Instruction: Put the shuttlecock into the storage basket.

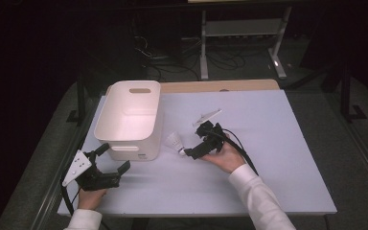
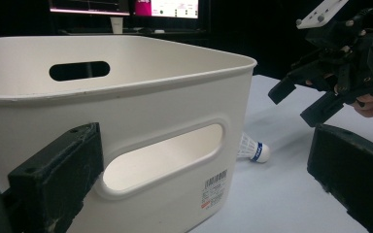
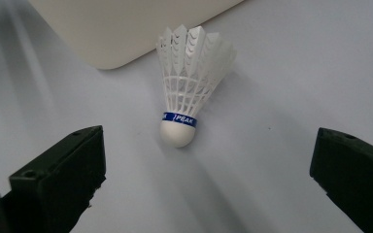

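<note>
A white shuttlecock (image 3: 184,97) lies on its side on the pale table (image 1: 278,158), its rounded cork tip toward the right gripper (image 1: 197,151) and its feather skirt fanned away toward the white plastic bin (image 1: 129,120). A blue band circles the base of the skirt, printed with the word "PEAK" in white. In the right gripper view the two black jaws stand wide apart, one on each side of the shuttlecock and nearer the camera, touching nothing; the cork sits just ahead of the gap between them. In the high view that gripper points at the shuttlecock from just beside it, a hand wrapped around its body. The left gripper (image 1: 111,160) is also spread wide and empty, with one jaw close in front of the bin's near wall beside the handle slot. A small label with a barcode and fine print, too small to read, is stuck low on that wall. From the left gripper view the shuttlecock shows just past the bin's corner.
</note>
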`<state>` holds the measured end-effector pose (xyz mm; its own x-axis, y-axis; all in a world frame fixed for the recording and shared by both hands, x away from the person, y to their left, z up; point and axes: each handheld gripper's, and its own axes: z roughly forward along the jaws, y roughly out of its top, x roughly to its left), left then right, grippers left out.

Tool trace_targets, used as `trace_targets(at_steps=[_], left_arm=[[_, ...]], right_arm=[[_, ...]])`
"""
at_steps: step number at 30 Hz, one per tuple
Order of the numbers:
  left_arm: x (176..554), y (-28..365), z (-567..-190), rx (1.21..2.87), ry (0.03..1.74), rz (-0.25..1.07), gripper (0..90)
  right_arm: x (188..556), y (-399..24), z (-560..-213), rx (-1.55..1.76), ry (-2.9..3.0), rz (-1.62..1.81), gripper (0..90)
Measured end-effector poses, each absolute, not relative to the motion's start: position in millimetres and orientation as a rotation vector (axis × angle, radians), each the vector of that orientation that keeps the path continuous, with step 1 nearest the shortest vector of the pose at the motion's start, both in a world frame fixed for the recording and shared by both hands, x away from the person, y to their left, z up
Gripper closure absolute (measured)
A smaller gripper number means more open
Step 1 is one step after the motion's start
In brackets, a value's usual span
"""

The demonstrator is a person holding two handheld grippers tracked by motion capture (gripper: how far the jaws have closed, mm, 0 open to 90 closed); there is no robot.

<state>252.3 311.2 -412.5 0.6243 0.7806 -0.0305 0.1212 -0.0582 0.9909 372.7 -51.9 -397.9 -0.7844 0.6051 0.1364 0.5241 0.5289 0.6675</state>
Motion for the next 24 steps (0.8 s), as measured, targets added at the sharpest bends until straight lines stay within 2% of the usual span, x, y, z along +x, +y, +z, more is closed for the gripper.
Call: trace_targets(at_steps=[24], left_arm=[[253,312,-412,1.555,0.775,0.636,0.0]], right_arm=[[378,-23,-415,0.973,2.736,1.018,0.0]])
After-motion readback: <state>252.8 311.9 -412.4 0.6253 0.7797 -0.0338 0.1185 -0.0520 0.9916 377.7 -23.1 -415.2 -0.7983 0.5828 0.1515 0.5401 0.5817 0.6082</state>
